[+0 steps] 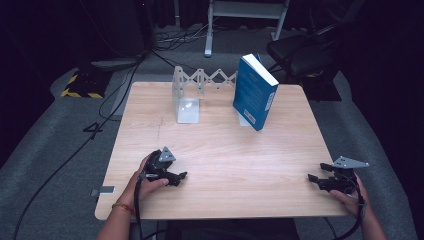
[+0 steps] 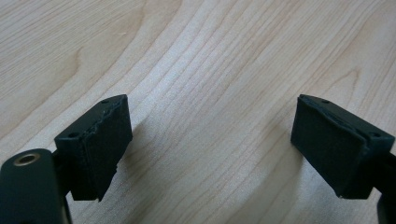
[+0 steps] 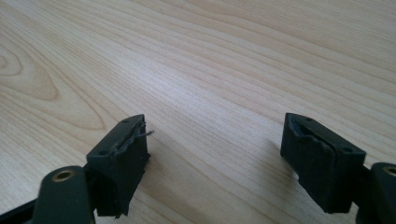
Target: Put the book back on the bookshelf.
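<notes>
While fingers of both grippers gape empty, blue book point(image 1: 254, 92) leans upright on wooden table point(image 1: 225, 165).

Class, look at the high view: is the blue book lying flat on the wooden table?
No: the blue book stands tilted on its lower edge on the wooden table, leaning beside the silver metal bookend rack.

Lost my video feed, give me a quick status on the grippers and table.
Left gripper and right gripper both open, empty, resting near the table's near edge. Blue book leans at the far side beside the grey metal expanding bookend rack. Nothing between.
</notes>
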The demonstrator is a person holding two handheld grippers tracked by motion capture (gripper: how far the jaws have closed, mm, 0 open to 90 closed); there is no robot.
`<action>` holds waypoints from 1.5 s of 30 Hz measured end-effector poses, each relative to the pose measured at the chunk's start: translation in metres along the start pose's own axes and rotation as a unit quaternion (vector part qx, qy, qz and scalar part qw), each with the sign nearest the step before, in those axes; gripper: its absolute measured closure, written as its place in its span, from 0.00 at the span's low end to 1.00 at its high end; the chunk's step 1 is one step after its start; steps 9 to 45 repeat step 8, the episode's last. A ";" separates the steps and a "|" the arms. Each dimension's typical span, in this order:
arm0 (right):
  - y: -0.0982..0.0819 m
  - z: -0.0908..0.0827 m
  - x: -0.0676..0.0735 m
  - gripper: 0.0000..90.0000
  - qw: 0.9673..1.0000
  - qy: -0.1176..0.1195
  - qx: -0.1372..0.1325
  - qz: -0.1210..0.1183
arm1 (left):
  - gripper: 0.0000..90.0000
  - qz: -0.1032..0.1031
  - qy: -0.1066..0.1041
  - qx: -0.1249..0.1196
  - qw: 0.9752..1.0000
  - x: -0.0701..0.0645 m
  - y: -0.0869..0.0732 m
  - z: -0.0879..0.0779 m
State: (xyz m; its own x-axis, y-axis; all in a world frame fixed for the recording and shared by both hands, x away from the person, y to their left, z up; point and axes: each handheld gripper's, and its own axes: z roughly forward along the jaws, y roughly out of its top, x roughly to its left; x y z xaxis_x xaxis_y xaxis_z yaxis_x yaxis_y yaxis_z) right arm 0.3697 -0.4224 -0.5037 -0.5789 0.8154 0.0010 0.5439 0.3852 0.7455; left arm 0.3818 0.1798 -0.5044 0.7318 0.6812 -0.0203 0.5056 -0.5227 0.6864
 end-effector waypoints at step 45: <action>0.000 0.000 0.000 0.26 1.000 -0.003 0.000 0.003 | 0.14 0.000 0.000 0.000 1.000 0.000 0.000 0.000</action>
